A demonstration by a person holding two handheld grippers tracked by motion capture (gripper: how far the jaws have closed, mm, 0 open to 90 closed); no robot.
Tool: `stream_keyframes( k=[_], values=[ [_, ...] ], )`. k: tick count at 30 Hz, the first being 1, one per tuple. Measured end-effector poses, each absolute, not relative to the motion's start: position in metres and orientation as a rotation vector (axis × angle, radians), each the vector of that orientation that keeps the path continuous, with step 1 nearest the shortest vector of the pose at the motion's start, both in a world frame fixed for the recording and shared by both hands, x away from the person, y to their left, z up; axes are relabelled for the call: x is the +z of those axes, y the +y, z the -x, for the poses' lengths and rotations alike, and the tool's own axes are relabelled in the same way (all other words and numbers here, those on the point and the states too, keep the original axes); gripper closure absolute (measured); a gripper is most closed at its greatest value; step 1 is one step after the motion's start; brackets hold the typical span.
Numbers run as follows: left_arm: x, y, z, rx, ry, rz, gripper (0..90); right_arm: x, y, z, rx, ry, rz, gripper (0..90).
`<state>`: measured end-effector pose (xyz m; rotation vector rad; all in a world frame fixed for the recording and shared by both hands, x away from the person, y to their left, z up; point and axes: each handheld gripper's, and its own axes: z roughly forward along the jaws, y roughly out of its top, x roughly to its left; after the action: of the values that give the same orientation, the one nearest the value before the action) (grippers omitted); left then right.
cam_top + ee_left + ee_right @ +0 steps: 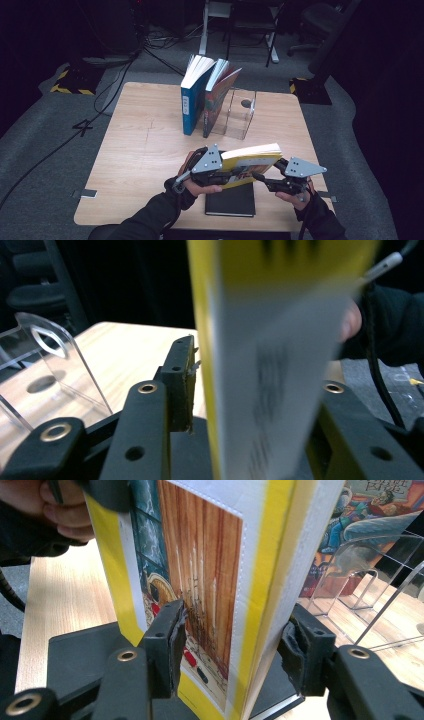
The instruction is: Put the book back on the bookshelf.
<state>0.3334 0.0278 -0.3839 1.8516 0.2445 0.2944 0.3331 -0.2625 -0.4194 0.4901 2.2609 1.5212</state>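
Right gripper view: the right claw (230, 645) is clamping a yellow book (200, 580); the left claw (235, 175) is straddling its other end, grip unclear. Both are lifting it above a black notebook (231, 201) on the worktop (145, 150). Uneven holds could be letting it twist free. Beyond, a clear acrylic stand (241, 114) is propping two upright books (205, 95).

High view overhead, claw views close, sharing yellow book (248, 163)

Yellow book (280, 355) blurred between the left claw (250, 390), clear acrylic stand (50, 355) on wooden table (125, 350)
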Motion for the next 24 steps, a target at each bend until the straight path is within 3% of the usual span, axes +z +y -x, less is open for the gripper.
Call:
stream_keyframes(
  k=[7, 12, 18, 24],
  values=[
    [-0.378, 0.019, -0.339, 0.267, 0.222, -1.867, 59.4, -0.419, -0.262, -0.334, 1.52, 2.262, -0.489, 47.2],
    [-0.374, 0.017, -0.339, 0.279, 0.206, -1.871, 69.2, -0.419, -0.262, -0.334, 1.518, 2.26, -0.491, 46.9],
    [-0.365, 0.014, -0.339, 0.291, 0.197, -1.865, 68.3, -0.419, -0.262, -0.335, 1.509, 2.261, -0.489, 46.4],
    [-0.36, 0.011, -0.34, 0.275, 0.164, -1.903, 74.3, -0.42, -0.264, -0.335, 1.507, 2.271, -0.49, 45.4]
  ],
)
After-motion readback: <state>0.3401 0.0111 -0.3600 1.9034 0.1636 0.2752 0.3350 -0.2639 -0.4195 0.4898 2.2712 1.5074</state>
